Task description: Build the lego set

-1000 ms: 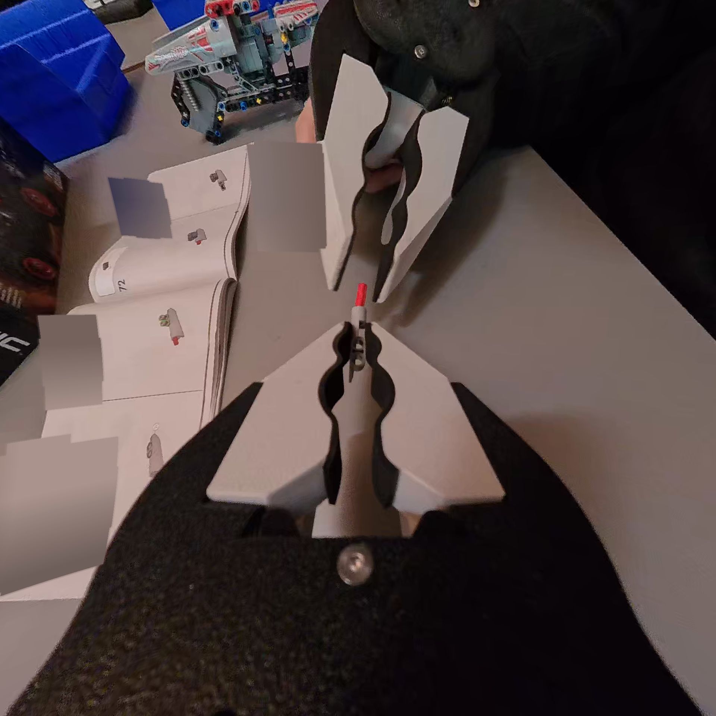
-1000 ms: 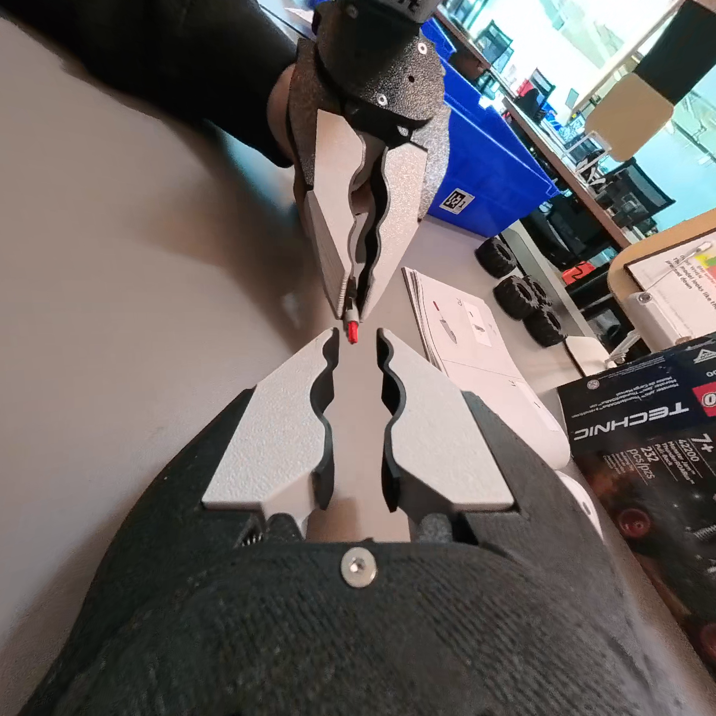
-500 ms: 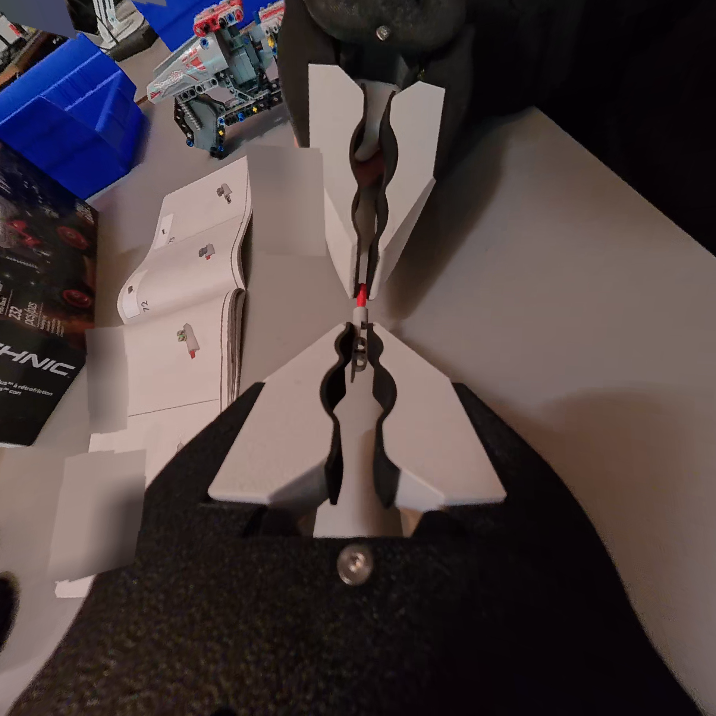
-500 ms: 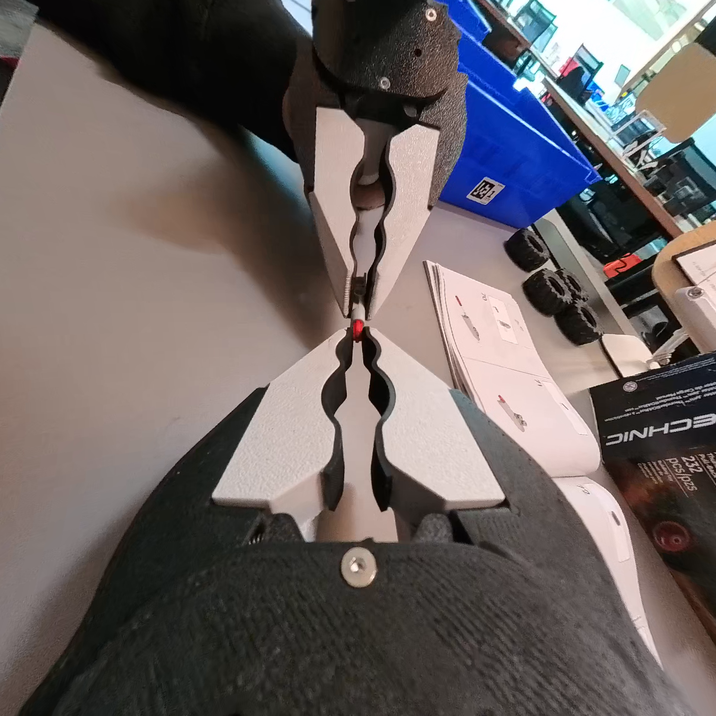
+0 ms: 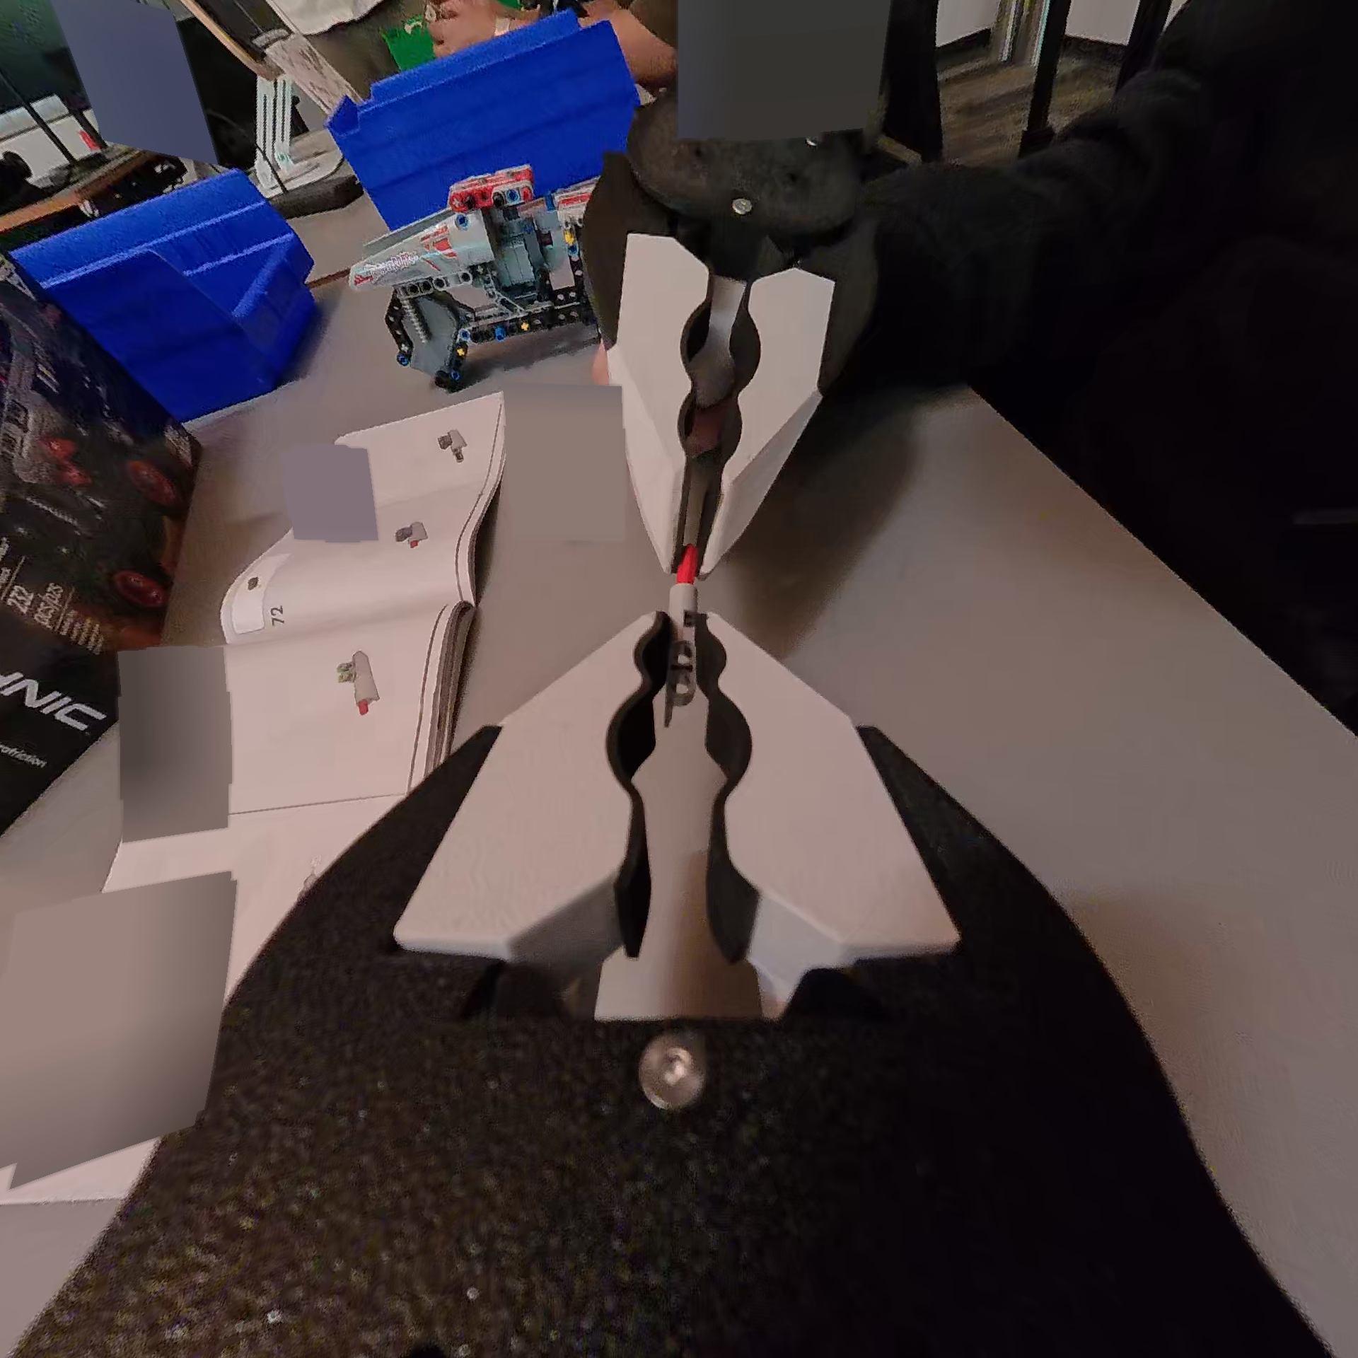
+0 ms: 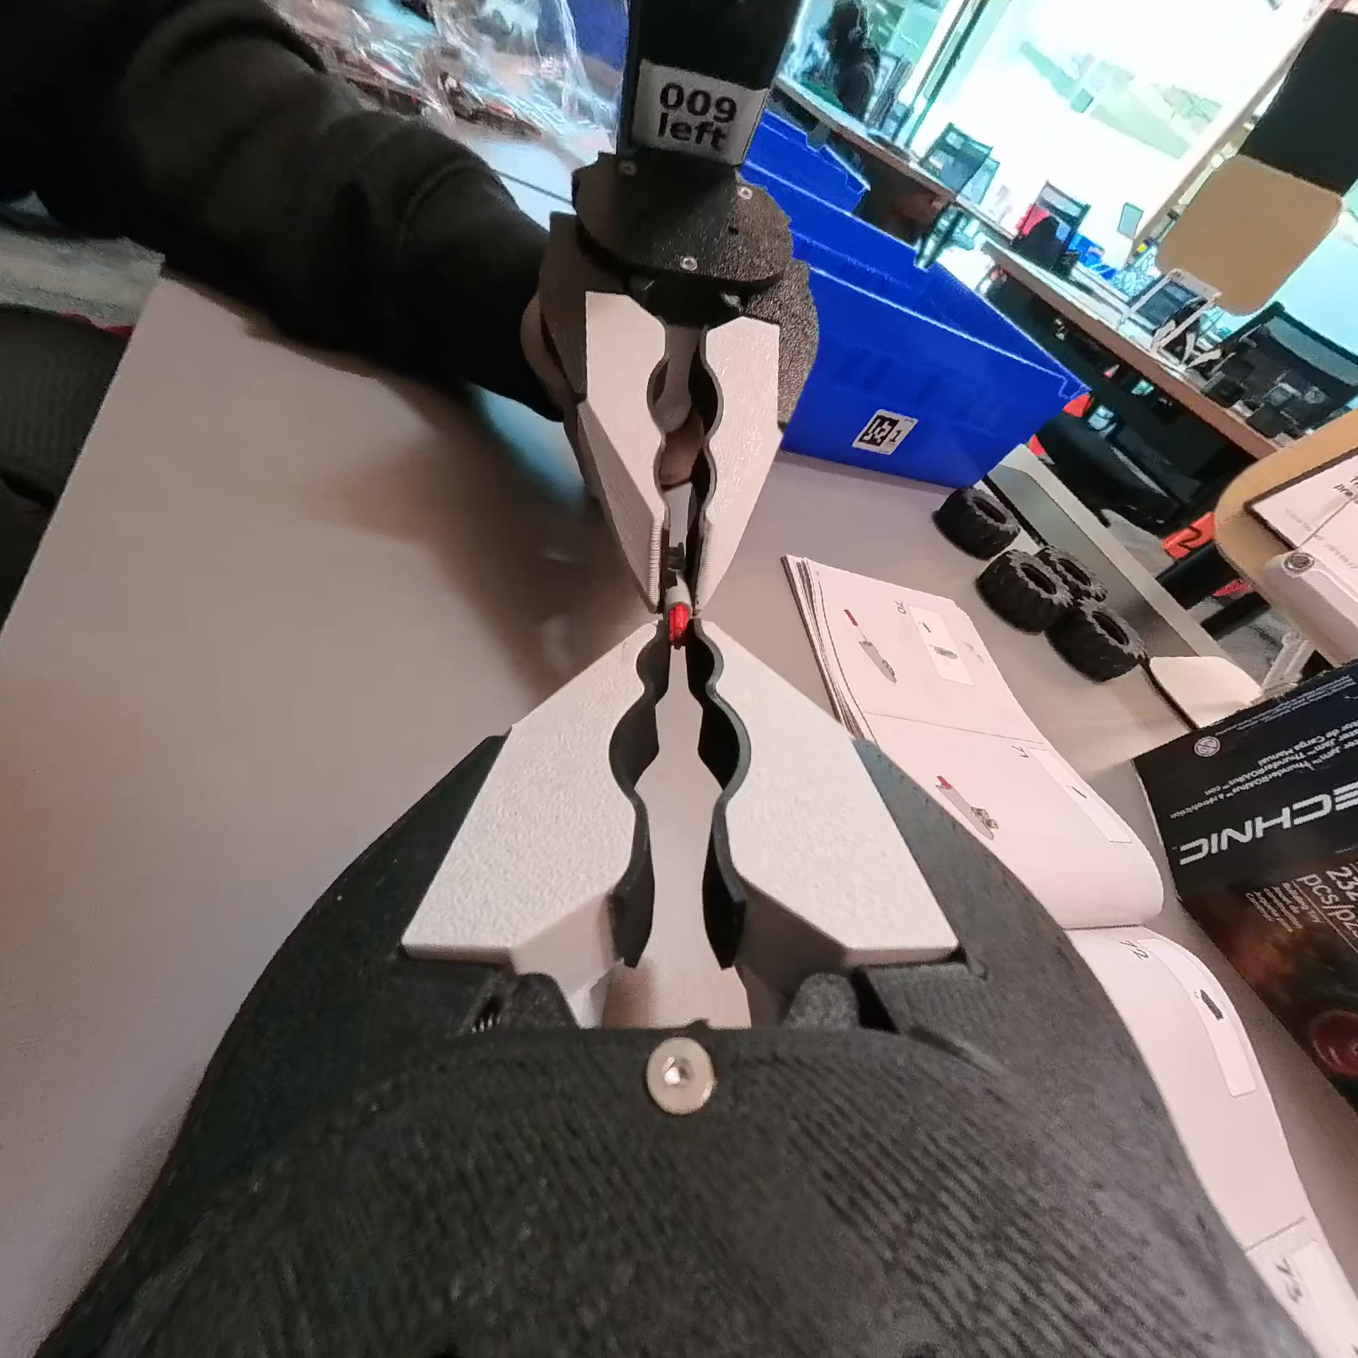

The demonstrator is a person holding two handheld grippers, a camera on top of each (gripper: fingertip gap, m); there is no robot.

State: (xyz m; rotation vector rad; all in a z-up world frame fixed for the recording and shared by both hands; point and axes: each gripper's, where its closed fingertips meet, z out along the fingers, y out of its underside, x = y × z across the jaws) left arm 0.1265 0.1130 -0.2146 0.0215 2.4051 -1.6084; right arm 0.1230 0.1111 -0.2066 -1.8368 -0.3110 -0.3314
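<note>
That tiny red pin point(image 5: 687, 564) could easily be popping out sideways if the two grippers are pushing off-axis. They're meeting tip to tip above the table point(image 5: 955, 661): left gripper point(image 5: 680, 624) pinching the grey connector point(image 5: 682, 599), right gripper point(image 6: 680, 638) pressed onto the pin's end.

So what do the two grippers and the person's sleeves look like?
Both the left gripper and the right gripper look alike: a rough black speckled body with a silver screw, two pale grey wedge-shaped fingers lined with wavy black inner edges. The left one's black handle carries a white label. A black sleeve covers each arm. No cables show.
</note>
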